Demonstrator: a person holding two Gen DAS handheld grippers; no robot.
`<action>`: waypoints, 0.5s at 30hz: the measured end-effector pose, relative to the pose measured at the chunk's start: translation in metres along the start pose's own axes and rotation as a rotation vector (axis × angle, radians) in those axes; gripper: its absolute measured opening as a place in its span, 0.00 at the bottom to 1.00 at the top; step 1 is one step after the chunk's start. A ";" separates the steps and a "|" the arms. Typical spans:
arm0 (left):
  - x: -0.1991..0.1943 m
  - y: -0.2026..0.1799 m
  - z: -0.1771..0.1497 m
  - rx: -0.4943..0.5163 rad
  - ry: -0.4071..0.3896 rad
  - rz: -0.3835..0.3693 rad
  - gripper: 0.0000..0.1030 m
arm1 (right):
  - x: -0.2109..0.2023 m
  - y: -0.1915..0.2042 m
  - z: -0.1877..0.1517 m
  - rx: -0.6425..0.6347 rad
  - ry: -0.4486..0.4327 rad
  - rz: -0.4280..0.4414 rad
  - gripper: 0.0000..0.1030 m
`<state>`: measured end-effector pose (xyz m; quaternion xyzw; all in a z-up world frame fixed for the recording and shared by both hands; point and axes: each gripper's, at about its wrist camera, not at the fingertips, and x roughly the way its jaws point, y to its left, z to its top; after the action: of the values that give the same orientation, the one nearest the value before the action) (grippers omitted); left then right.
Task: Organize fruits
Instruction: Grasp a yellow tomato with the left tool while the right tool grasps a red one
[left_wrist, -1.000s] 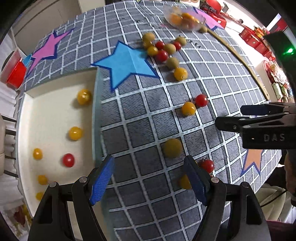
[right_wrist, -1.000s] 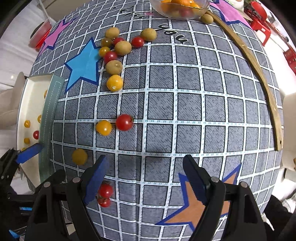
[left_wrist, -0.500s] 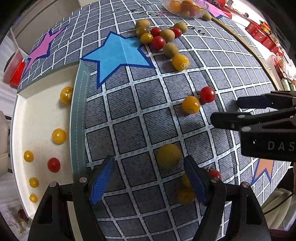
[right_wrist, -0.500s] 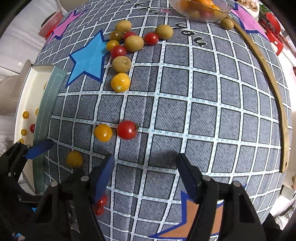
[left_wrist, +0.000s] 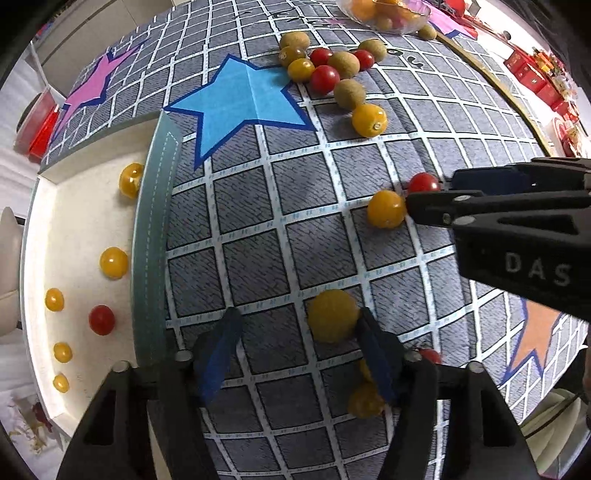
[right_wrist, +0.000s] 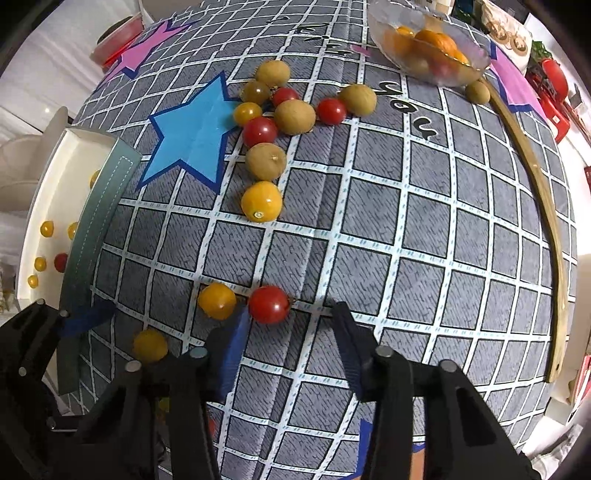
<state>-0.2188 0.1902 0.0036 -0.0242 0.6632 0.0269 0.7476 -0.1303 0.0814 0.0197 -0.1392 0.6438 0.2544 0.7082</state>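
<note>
On the grey checked cloth a round yellow fruit (left_wrist: 332, 315) lies between the blue pads of my left gripper (left_wrist: 297, 321). The jaws are closing; the right pad is at the fruit, the left pad stands well clear. My right gripper (right_wrist: 291, 314) points down over a red tomato (right_wrist: 269, 304). Its jaws are closing too, with the tomato at the tip of the left finger and a gap to the right one. A yellow tomato (right_wrist: 217, 301) sits just outside that left finger. In the left wrist view the right gripper (left_wrist: 432, 192) reaches in from the right.
A white tray (left_wrist: 37, 206) at the left holds several small tomatoes. A cluster of brown, red and yellow fruit (right_wrist: 280, 107) lies beyond the blue star. A glass bowl (right_wrist: 424, 48) of fruit stands at the far edge. More small tomatoes (left_wrist: 364, 400) lie under the left gripper.
Both grippers have come down closer to the cloth and both sets of jaws have narrowed. The right gripper has shifted over to the red tomato; the left has settled around the yellow fruit.
</note>
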 end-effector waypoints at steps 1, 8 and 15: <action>-0.002 -0.002 -0.001 0.005 -0.001 0.000 0.58 | 0.001 0.004 0.002 -0.003 0.000 -0.002 0.43; -0.011 -0.004 0.001 0.033 -0.007 -0.029 0.27 | 0.005 0.013 0.002 0.025 0.005 0.024 0.22; -0.029 0.007 0.002 -0.008 -0.008 -0.100 0.26 | -0.003 -0.005 -0.008 0.130 0.018 0.091 0.22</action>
<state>-0.2204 0.1976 0.0328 -0.0601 0.6579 -0.0081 0.7506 -0.1341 0.0728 0.0209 -0.0657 0.6710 0.2426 0.6975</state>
